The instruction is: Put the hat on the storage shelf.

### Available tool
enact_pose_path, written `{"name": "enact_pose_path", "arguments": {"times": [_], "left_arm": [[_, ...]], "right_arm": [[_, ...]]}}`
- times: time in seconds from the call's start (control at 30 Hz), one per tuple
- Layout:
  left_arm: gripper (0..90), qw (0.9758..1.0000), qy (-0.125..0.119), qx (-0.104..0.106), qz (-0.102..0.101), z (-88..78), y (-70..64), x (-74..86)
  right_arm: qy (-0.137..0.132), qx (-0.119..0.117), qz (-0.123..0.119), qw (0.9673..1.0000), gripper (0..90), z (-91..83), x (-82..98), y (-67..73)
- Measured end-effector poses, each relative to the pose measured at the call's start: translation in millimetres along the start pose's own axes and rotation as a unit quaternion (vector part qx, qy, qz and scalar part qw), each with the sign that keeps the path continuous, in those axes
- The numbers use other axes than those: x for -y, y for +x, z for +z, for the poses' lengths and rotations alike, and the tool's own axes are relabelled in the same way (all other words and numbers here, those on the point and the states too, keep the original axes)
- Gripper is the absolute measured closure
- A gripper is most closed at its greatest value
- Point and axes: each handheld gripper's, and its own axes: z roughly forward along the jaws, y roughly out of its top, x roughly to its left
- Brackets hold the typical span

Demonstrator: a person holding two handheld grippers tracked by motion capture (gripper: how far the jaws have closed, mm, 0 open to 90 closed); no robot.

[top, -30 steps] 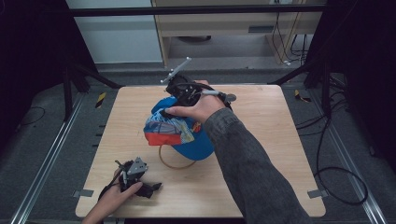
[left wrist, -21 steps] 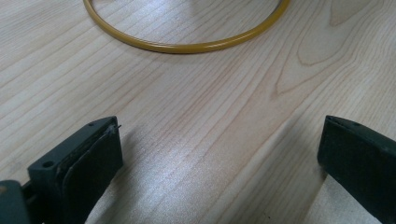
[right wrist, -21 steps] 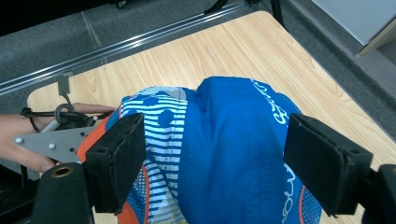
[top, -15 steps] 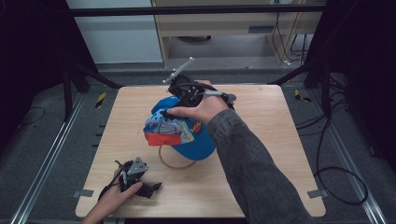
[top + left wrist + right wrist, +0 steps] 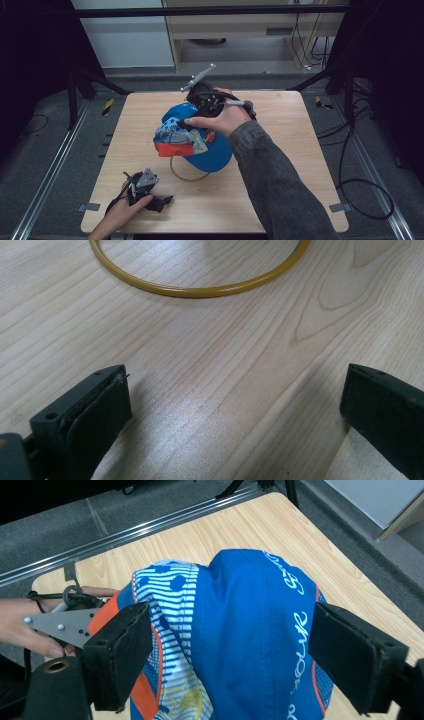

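Note:
A blue cap (image 5: 210, 145) with a striped, orange-edged front panel sits at the middle of the wooden table (image 5: 290, 150). It rests partly over a yellow ring (image 5: 186, 176). My right gripper (image 5: 200, 107) hovers over the cap's far side, held from above by a hand. In the right gripper view its jaws stand wide apart on either side of the cap's crown (image 5: 250, 630), so the right gripper (image 5: 230, 645) is open. My left gripper (image 5: 160, 200) lies low at the front left. The left gripper (image 5: 235, 390) is open over bare wood, with the ring (image 5: 200, 290) just ahead.
The table's front edge runs close behind the left gripper. Metal rails (image 5: 50, 170) line the floor on both sides, and cables (image 5: 360, 190) trail on the right. The right gripper view also catches the left gripper's grey plate (image 5: 65, 625) and the hand holding it.

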Motion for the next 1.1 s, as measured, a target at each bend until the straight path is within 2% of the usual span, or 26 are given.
{"name": "enact_pose_path", "arguments": {"times": [0.53, 1.1], "left_arm": [[0.0, 1.0000, 0.000, 0.000, 0.000, 0.0, 0.0, 0.0], [0.0, 1.0000, 0.000, 0.000, 0.000, 0.0, 0.0, 0.0]], "right_arm": [[-0.012, 0.014, 0.007, 0.9998, 8.3, -14.3, 16.0, -2.2], [-0.028, 0.031, 0.022, 0.9989, 6.4, -38.5, 35.8, -7.9]]}}
